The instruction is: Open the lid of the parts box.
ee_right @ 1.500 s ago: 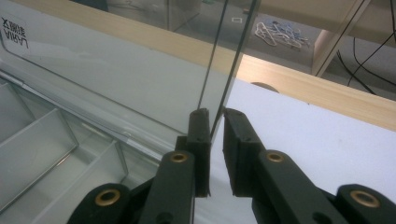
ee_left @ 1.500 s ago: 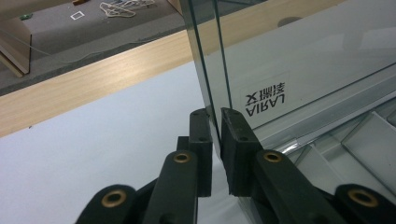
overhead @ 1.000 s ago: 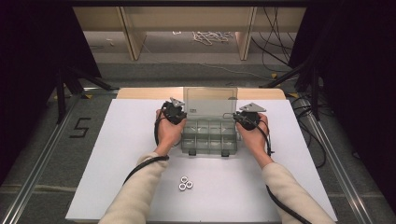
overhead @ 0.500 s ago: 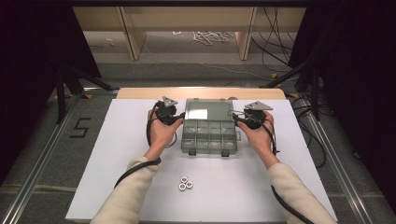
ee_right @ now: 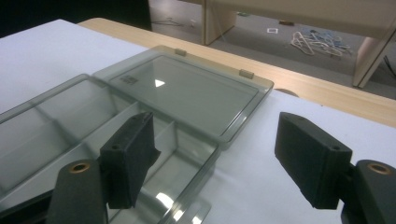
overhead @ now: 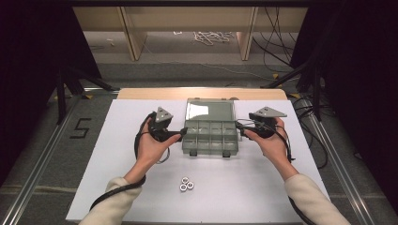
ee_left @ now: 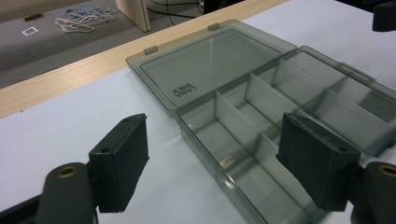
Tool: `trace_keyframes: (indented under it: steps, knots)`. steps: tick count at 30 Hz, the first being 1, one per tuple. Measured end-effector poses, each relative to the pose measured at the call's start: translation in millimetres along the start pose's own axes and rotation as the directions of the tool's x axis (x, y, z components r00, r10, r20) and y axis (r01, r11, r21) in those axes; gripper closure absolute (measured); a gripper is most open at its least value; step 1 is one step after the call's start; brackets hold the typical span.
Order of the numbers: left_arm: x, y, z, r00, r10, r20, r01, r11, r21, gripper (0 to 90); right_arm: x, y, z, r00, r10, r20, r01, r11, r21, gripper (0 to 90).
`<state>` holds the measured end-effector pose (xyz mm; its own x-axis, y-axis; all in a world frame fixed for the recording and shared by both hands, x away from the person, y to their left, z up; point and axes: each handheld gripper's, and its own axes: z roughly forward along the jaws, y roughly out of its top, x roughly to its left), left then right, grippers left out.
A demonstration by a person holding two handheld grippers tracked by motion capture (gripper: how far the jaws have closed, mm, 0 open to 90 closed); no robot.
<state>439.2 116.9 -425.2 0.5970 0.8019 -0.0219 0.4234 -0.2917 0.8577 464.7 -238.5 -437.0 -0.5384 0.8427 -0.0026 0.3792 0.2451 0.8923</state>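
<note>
A clear grey compartment box [overhead: 210,138] sits mid-table with its lid [overhead: 210,111] folded back flat behind it; the compartments look empty. My left gripper [overhead: 182,132] hovers at the box's left side and my right gripper [overhead: 239,129] at its right side. Both sets of jaws have just been opening and grip nothing. In the left gripper view, the open left gripper [ee_left: 215,163] frames the box [ee_left: 289,116] and lid [ee_left: 210,65]. In the right gripper view, the open right gripper [ee_right: 219,158] looks over the box [ee_right: 60,126] and lid [ee_right: 187,88]. Three metal nuts [overhead: 187,184] lie together in front of the box.
A white mat [overhead: 281,197] covers the table, with a wooden edge [overhead: 202,93] along the back. Beyond it stand wooden shelf legs [overhead: 129,33] and a pile of white cord [overhead: 211,36] on the floor. Black cables [overhead: 141,140] trail from both grippers.
The lid stood raised between the grippers a second ago and now lies flat behind the box. Both grippers let go, opened and drew outward from the box.
</note>
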Motion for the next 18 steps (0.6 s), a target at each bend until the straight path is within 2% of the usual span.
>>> trace_keyframes:
  steps: [3,4,5,7,8,11,13,15,17,18]
  knots:
    - [-5.8,-4.5,-12.4,0.9998,0.009,0.019,-0.009,1.0000,-0.003,23.2,5.8,-4.6,-11.8,0.9993,0.002,-0.038,-0.002,1.0000,0.000,28.6]
    - [-9.0,-6.4,-15.7,0.9997,0.005,0.023,-0.004,0.9999,-0.015,23.0,6.5,-6.2,-14.5,0.9992,-0.016,-0.036,0.015,0.9997,-0.021,28.7]
    - [-11.1,-8.5,-19.8,0.9994,0.015,0.030,-0.015,0.9998,-0.009,23.0,9.2,-7.8,-18.3,0.9985,-0.003,-0.055,0.002,0.9999,-0.011,28.7]
    - [-16.6,-13.1,-25.3,0.9991,0.014,0.040,-0.013,0.9998,-0.018,22.9,11.6,-10.5,-24.3,0.9981,-0.034,-0.051,0.032,0.9990,-0.032,28.7]
    - [-19.1,-15.7,-28.2,0.9989,0.018,0.044,-0.018,0.9997,-0.019,22.9,14.3,-12.1,-28.2,0.9971,-0.030,-0.070,0.029,0.9992,-0.026,28.6]
    - [-26.0,-24.0,-37.5,0.9983,0.025,0.052,-0.024,0.9996,-0.014,22.9,19.7,-17.7,-39.4,0.9959,-0.033,-0.084,0.030,0.9985,-0.045,28.3]
    - [-28.1,-28.9,-44.2,0.9973,0.045,0.058,-0.045,0.9990,-0.002,23.1,22.7,-20.9,-46.1,0.9942,-0.036,-0.101,0.032,0.9983,-0.049,27.5]
    - [-32.2,-34.9,-49.2,0.9978,0.028,0.061,-0.028,0.9996,-0.008,23.1,25.4,-23.6,-53.5,0.9940,-0.038,-0.103,0.034,0.9983,-0.047,27.3]
    - [-33.6,-40.5,-55.6,0.9967,0.047,0.066,-0.047,0.9988,0.007,23.1,28.2,-27.1,-58.8,0.9931,-0.042,-0.109,0.035,0.9974,-0.064,27.1]
    - [-36.1,-42.9,-57.2,0.9976,0.029,0.062,-0.029,0.9996,-0.002,23.1,29.1,-28.6,-61.6,0.9921,-0.044,-0.118,0.037,0.9978,-0.055,27.0]
